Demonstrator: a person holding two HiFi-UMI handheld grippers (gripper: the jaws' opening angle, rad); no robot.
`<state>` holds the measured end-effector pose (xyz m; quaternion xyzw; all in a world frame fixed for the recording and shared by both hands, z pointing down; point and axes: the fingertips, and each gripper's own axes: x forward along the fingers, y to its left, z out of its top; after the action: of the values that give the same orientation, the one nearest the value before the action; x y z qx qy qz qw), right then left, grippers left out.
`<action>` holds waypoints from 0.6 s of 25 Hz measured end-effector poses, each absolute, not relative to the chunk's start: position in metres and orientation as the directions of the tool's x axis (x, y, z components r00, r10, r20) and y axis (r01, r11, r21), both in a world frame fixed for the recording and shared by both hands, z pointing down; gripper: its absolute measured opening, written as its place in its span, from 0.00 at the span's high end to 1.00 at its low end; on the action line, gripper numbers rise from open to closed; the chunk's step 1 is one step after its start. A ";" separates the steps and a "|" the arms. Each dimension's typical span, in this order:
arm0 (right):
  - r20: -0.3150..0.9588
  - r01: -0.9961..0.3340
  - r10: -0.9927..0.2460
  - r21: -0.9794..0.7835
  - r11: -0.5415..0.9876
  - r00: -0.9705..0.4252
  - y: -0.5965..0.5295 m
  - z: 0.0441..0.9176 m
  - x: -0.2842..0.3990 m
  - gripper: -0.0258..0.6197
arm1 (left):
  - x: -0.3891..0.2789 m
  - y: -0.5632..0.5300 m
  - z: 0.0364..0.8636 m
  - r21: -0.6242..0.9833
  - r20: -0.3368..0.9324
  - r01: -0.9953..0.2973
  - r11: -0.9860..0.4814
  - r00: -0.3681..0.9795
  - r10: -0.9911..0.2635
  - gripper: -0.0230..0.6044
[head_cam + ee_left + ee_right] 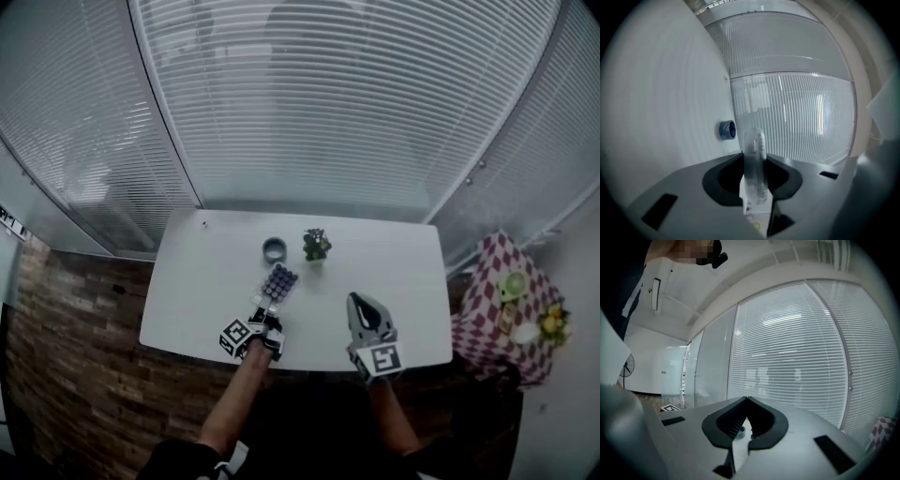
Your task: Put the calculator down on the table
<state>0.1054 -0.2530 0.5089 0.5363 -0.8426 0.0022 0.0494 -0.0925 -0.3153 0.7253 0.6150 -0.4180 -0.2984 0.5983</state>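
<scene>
**1. Table** [403, 272]. White, broad, mostly bare. This is where item 2 is to be set down.

**2. Calculator** [277, 283]. A flat slab with rows of dark keys.
- Place: over the left half of the table. Its near end is in my left gripper and its far end points toward the tape roll. I cannot tell whether its underside touches the tabletop.
- Handling, as I judge it: light and stiff, with a smooth plastic casing that could slide in a loose pinch. The keys and display are the parts to spare.
- Best hold: across its two flat faces at one short end, clear of most keys. That is where I have it.

**3. My left gripper** [265, 321]. The jaws stand partly apart and are clamped on the calculator. In the left gripper view it stands edge-on between the pads [783, 177]. That view also shows the tabletop to one side, so I hold the gripper rolled over.

**4. My right gripper** [357, 302]. It sits over the near right part of the table, well apart from the calculator. The jaw tips are together, with nothing between them.

**5. Potted plant** [317, 245]. Small, standing on the table beyond the calculator.

**6. Tape roll** [274, 249]. Blue, just left of the plant and near the calculator's far end.
</scene>
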 end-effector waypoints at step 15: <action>0.112 -0.899 -0.899 0.067 0.433 -0.424 -0.250 0.520 0.111 0.95 | -0.072 -0.345 0.817 0.946 0.305 -0.260 0.192 0.523 -0.796 0.80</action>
<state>0.1112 -0.2498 0.5205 0.5326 -0.8438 0.0016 0.0651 -0.0718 -0.3449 0.8165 0.5996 -0.4402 -0.2114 0.6340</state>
